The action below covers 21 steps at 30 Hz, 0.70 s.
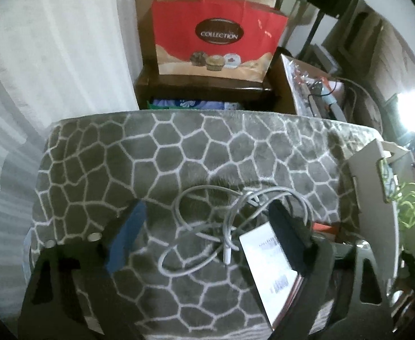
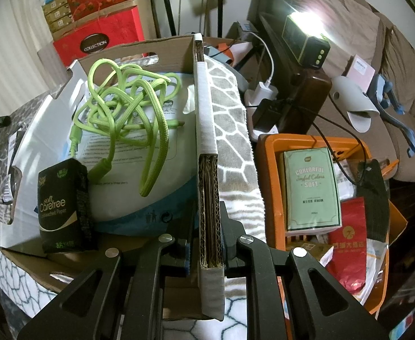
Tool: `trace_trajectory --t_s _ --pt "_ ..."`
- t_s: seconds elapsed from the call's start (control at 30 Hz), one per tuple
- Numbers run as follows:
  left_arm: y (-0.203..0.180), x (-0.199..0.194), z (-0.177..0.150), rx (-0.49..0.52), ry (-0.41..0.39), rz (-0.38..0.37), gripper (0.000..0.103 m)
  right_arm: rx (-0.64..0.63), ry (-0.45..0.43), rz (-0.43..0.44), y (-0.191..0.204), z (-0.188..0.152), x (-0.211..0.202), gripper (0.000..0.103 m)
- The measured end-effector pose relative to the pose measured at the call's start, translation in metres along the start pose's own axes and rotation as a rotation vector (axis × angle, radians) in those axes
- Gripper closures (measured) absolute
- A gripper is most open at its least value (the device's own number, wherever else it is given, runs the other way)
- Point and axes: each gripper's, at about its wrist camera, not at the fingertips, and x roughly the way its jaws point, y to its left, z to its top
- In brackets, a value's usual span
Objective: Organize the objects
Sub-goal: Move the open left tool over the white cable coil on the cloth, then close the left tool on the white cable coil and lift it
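A tangled grey-white cable (image 1: 221, 221) lies on a grey mat with a white cell pattern (image 1: 156, 153). My left gripper (image 1: 207, 206) stands open over it, one finger on each side of the tangle, pads apart from it. A flat white labelled item (image 1: 267, 269) lies against the inner side of the right-hand finger. My right gripper (image 2: 209, 218) is shut on the side wall of a cardboard box (image 2: 206, 130). In the box lie a green braided cable (image 2: 128, 104), a black tissue pack (image 2: 66, 206) and a white bag (image 2: 139, 175).
An orange basket (image 2: 267, 170) right of the box holds a green tissue pack (image 2: 310, 187) and a red packet (image 2: 349, 252). The box's near flap (image 1: 371, 170) rises at the mat's right end. A red paper bag (image 1: 216, 36) stands behind the mat. A bright lamp (image 2: 306, 39) sits far right.
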Motion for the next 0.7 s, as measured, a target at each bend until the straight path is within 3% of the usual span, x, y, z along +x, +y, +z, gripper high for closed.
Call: trace_trajectory --t_s 0.13,0.37,0.43,0.7 --pt "0.0 0.014 0.002 -0.009 0.028 -0.001 0.038 -0.001 0.001 0.0 0.0 0.0 0.0 0.088" --pt "-0.005 0.023 0.003 0.001 0.028 0.012 0.053 -0.002 0.002 -0.002 0.0 -0.001 0.0 0.088" --pt "-0.006 0.023 0.004 0.001 0.032 -0.028 0.09 -0.002 0.002 -0.002 0.0 -0.001 0.0 0.088" --pt "-0.004 0.019 0.005 -0.035 0.027 -0.036 0.096 -0.002 0.003 0.0 -0.001 -0.001 0.001 0.088"
